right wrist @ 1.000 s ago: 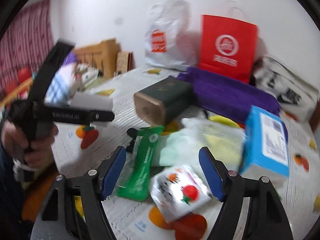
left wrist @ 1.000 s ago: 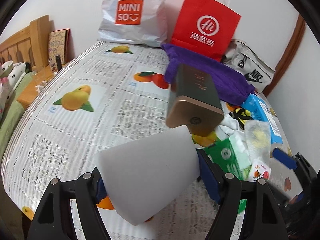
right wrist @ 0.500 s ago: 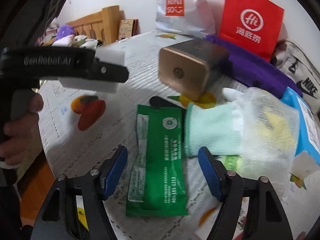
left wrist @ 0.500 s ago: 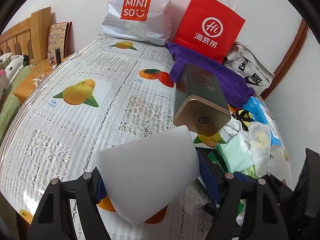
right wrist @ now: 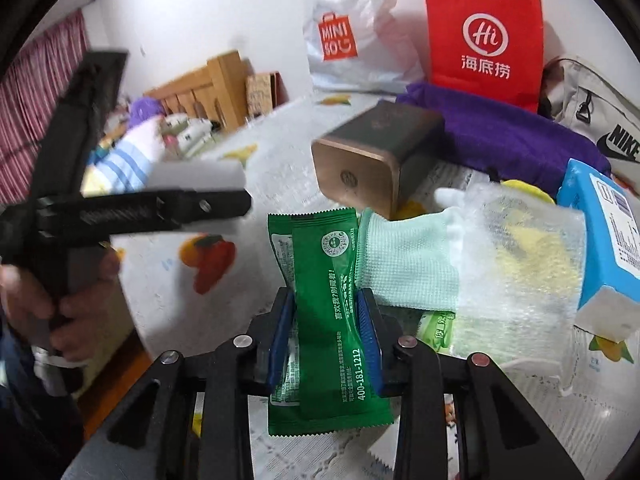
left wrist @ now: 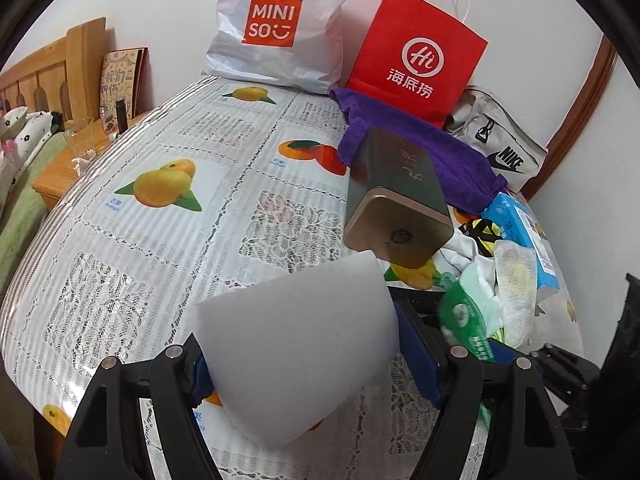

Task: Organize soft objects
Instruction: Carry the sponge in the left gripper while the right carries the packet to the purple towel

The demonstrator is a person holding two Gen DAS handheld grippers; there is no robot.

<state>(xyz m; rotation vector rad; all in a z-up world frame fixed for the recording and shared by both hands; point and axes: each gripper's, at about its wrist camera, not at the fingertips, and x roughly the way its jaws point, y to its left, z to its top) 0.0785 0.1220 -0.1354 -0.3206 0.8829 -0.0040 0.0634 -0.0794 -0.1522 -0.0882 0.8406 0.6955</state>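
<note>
My left gripper [left wrist: 306, 360] is shut on a white foam sponge [left wrist: 296, 332], held above the fruit-print tablecloth [left wrist: 168, 264]. The right wrist view shows the same sponge [right wrist: 200, 174] in that gripper [right wrist: 224, 204], off to the left. My right gripper [right wrist: 325, 322] is closing on a green sachet [right wrist: 320, 248]. Its blue pads press the sachet's sides and the sachet buckles between them. A mint green glove [right wrist: 404, 256] lies against the sachet's right edge. A bubble-wrap pouch [right wrist: 524, 256] with something yellow inside lies on the glove.
A dark tin with a gold base [right wrist: 360, 176] lies just behind the sachet. A purple towel [right wrist: 500, 132], a blue box [right wrist: 612, 236], a red paper bag [right wrist: 484, 40], a Miniso bag [right wrist: 340, 40] and a Nike bag [right wrist: 600, 120] crowd the back right. A bedside table [left wrist: 60, 168] stands left.
My right gripper moved forward over the green sachet and its jaws narrowed onto it, so the sachet is now bunched between the pads. The left gripper kept still with the sponge.
</note>
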